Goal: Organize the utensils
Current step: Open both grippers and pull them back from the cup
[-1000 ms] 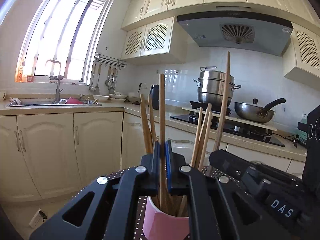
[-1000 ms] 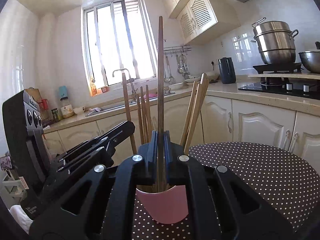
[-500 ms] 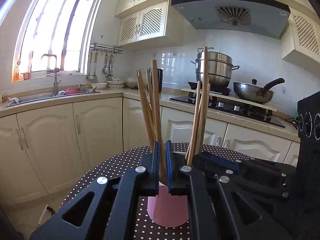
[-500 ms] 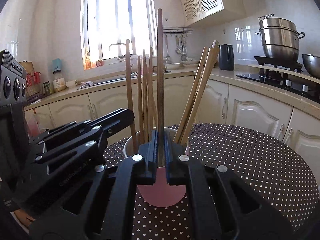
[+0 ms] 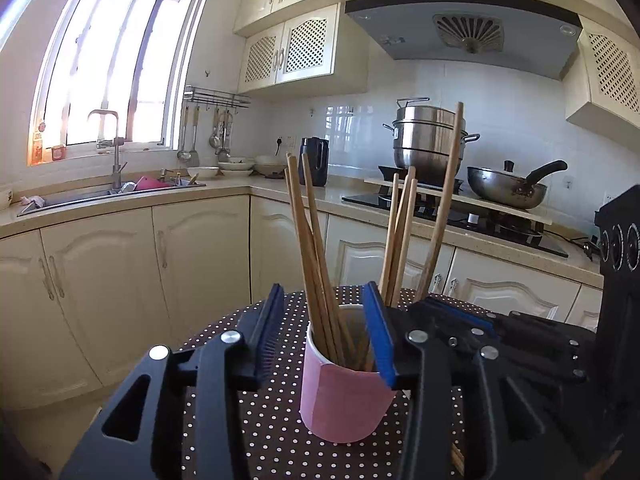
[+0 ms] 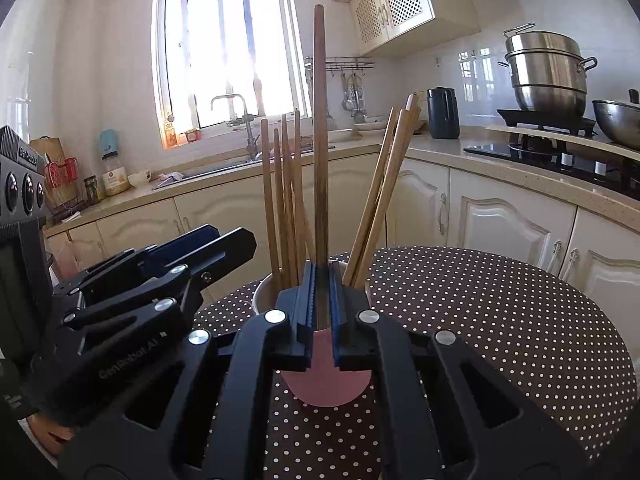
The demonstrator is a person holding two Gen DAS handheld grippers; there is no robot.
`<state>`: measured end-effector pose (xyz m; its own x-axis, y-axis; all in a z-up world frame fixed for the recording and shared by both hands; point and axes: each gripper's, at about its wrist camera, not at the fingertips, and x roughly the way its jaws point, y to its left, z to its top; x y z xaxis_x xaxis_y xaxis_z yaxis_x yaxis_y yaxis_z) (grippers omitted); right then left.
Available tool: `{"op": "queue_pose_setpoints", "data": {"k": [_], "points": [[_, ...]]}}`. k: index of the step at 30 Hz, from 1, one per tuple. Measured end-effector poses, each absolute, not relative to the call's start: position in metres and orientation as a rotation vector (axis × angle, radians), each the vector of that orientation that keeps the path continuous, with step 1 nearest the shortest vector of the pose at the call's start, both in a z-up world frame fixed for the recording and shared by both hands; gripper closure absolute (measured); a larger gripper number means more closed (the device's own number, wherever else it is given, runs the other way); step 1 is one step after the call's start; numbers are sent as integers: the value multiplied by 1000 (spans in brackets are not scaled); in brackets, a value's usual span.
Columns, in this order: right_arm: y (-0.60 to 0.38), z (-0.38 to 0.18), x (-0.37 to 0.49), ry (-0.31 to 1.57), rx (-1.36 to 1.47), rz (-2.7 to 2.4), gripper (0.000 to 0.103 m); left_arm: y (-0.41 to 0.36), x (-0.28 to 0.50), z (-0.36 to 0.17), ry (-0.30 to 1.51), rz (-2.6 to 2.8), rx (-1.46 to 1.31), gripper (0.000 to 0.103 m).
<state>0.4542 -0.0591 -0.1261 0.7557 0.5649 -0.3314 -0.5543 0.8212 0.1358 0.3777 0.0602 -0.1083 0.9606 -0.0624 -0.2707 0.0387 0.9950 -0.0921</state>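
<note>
Wooden chopsticks (image 5: 316, 264) stand in a pink cylindrical cup (image 5: 340, 396) on the polka-dot tablecloth (image 6: 500, 320); the left gripper (image 5: 326, 332) is opening around the cup's rim, gripping nothing; the right gripper (image 6: 322, 300) pinches one dark wooden chopstick (image 6: 319, 140).

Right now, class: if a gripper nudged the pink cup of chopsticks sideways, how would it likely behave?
The pink cup probably tips easily: it is narrow, and the long chopsticks stand far above its rim. It looks light, perhaps paper. On the dotted tablecloth it may catch rather than slide.
</note>
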Motion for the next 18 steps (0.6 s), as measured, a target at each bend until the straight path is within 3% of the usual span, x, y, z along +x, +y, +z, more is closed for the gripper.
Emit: {"op": "queue_pose_setpoints", "data": {"k": [4, 8, 10, 18], "points": [[-67, -119, 447, 363, 39, 584, 82, 63, 369, -101, 272, -50, -104, 50], [-77, -113, 437, 342, 45, 544, 49, 69, 355, -94, 261, -38, -121, 42], [-80, -111, 430, 334, 39, 535, 48, 72, 346, -91, 260, -39, -115, 37], [-77, -102, 389, 321, -3, 501, 39, 80, 310, -85, 250, -42, -77, 34]]}}
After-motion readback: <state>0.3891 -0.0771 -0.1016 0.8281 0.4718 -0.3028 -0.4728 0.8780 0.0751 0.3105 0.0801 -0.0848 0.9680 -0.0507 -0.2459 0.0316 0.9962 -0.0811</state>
